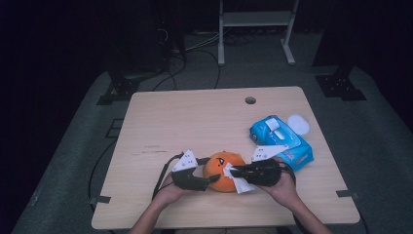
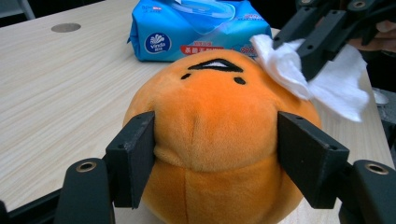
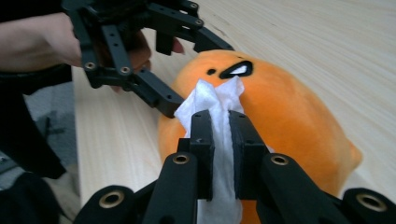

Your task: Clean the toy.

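We are observing the wiping step in progress. The left gripper (image 2: 215,154) is clamping the orange plush toy (image 2: 219,140) from both sides, its 2 jaws pressing into the fabric and holding it on the wooden table (image 1: 175,122) near the front edge. The right gripper (image 3: 219,123) is pinching a white wet wipe (image 3: 212,100), jaws narrow, and laying it against the toy near its face. We are judging that the next move calls for rubbing strokes while the left grip steadies. The blue wipes pack (image 1: 282,141) is sitting behind, its flap open; its contents are not visible to us.
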Demonstrator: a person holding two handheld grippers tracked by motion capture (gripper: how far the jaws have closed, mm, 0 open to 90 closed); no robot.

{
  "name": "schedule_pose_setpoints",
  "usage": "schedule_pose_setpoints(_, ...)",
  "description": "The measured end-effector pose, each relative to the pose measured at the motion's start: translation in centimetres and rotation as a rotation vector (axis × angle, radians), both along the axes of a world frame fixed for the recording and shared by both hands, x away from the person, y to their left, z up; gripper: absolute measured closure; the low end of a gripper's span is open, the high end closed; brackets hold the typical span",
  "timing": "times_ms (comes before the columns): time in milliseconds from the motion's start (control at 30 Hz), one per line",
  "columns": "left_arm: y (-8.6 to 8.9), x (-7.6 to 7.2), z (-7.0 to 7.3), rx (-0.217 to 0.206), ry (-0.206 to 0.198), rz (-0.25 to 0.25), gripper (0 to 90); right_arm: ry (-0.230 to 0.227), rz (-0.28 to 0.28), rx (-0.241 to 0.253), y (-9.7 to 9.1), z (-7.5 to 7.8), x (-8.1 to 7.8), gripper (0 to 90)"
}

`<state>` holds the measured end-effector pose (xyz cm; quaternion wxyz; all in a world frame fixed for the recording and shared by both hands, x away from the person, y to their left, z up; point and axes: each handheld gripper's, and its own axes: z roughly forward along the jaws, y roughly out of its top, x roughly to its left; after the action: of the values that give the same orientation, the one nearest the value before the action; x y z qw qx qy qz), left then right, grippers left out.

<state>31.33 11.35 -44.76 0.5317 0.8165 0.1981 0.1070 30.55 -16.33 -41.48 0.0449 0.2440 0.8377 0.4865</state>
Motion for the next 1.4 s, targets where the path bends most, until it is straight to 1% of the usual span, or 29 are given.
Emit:
schedule_pose_setpoints(33,0.0,0.0,0.0,-0.001,0.001,-0.003,30.9,0.003,-0.010,0.004,-0.3,-0.1,0.2,80.2)
schedule_pose_setpoints(100,0.1,0.2,-0.1,-0.014,0.006,-0.008,30.8,-0.003,-0.041,-0.007,-1.0,-0.3,0.7,80.1)
schedule_pose_setpoints(167,-0.1,0.3,-0.2,-0.028,0.015,-0.007,30.8,0.016,-0.067,-0.001,-1.9,-0.7,1.3,80.1)
schedule_pose_setpoints(200,-0.2,0.4,-0.1,-0.027,0.011,-0.007,30.8,0.034,-0.077,0.010,-2.3,-0.9,1.6,80.1)
schedule_pose_setpoints(267,-0.5,0.5,-0.1,-0.024,0.003,-0.004,30.9,0.041,-0.091,0.014,-2.6,-1.0,1.7,80.3)
schedule_pose_setpoints(333,-0.6,0.5,-0.2,-0.013,-0.004,-0.001,31.1,0.039,-0.082,0.021,-2.2,-0.6,1.3,80.4)
schedule_pose_setpoints(367,-0.6,0.6,-0.3,-0.019,-0.002,0.004,31.3,0.025,-0.068,0.017,-1.8,-0.4,1.0,80.4)
schedule_pose_setpoints(400,-0.6,0.6,-0.3,-0.019,-0.002,0.004,31.5,0.021,-0.030,0.027,-1.2,-0.2,0.6,80.3)
schedule_pose_setpoints(433,-0.6,0.6,-0.4,-0.017,-0.002,0.013,31.5,0.021,-0.030,0.027,-1.2,-0.2,0.6,80.3)
schedule_pose_setpoints(467,-0.7,0.6,-0.4,-0.010,-0.005,0.020,31.6,0.009,-0.019,0.015,-0.7,-0.1,0.4,80.2)
schedule_pose_setpoints(500,-0.6,0.6,-0.3,-0.007,-0.009,0.023,31.7,-0.013,-0.018,-0.008,-0.4,-0.1,0.3,80.3)
schedule_pose_setpoints(600,-0.5,0.8,-0.3,-0.019,0.006,0.032,31.7,-0.002,-0.037,-0.003,-0.9,-0.3,0.9,80.2)
schedule_pose_setpoints(633,-0.5,0.8,-0.2,-0.019,0.010,0.033,30.4,0.012,-0.051,0.001,-1.4,-0.5,1.2,80.3)
schedule_pose_setpoints(667,-0.5,0.9,-0.1,-0.029,0.018,0.030,26.6,0.026,-0.058,0.015,-1.8,-0.7,1.4,80.3)
schedule_pose_setpoints(700,-0.5,0.9,0.0,-0.038,0.027,0.027,21.1,0.034,-0.062,0.018,-1.9,-0.8,1.4,80.3)
schedule_pose_setpoints(733,-0.5,1.0,0.0,-0.039,0.033,0.026,18.2,0.030,-0.065,0.010,-1.9,-0.8,1.3,80.3)
schedule_pose_setpoints(767,-0.5,1.0,0.0,-0.039,0.034,0.024,18.4,0.025,-0.065,0.007,-1.9,-0.8,1.2,80.3)
schedule_pose_setpoints(833,-0.6,0.9,-0.1,-0.041,0.037,0.020,24.1,0.024,-0.067,0.007,-1.7,-0.7,1.2,80.4)
schedule_pose_setpoints(900,-0.7,0.9,-0.2,-0.041,0.032,0.023,28.6,0.009,-0.061,0.013,-1.3,-0.3,0.8,80.5)
schedule_pose_setpoints(967,-0.9,0.9,-0.2,-0.040,0.026,0.029,30.0,0.009,-0.018,0.042,-0.6,0.1,0.5,80.5)
schedule_pose_setpoints(1000,-1.0,0.9,-0.2,-0.039,0.024,0.037,30.1,0.005,0.004,0.041,-0.1,0.2,0.2,80.4)
schedule_pose_setpoints(1067,-0.9,0.9,-0.2,-0.023,0.020,0.041,30.1,-0.025,0.018,-0.007,0.7,0.2,-0.2,80.4)
schedule_pose_setpoints(1100,-0.8,0.9,-0.2,-0.026,0.026,0.046,30.2,-0.024,0.017,-0.006,0.6,0.1,-0.1,80.4)
schedule_pose_setpoints(1133,-0.6,0.9,-0.3,-0.032,0.033,0.048,30.2,-0.019,0.008,-0.002,0.3,0.1,0.1,80.4)
schedule_pose_setpoints(1200,-0.4,1.0,-0.4,-0.040,0.045,0.043,30.3,-0.022,-0.027,-0.016,-0.6,-0.1,0.6,80.4)
schedule_pose_setpoints(1267,-0.2,1.1,-0.4,-0.044,0.048,0.037,30.1,-0.019,-0.069,-0.029,-1.9,-0.5,1.1,80.4)
schedule_pose_setpoints(1300,-0.3,1.1,-0.4,-0.043,0.047,0.037,30.1,-0.011,-0.086,-0.027,-2.6,-0.6,1.3,80.4)
schedule_pose_setpoints(1333,-0.3,1.1,-0.4,-0.045,0.045,0.037,30.0,0.001,-0.096,-0.022,-3.1,-0.7,1.5,80.4)
schedule_pose_setpoints(1400,-0.4,1.1,-0.4,-0.039,0.039,0.032,30.0,0.008,-0.100,-0.018,-3.4,-0.8,1.5,80.4)
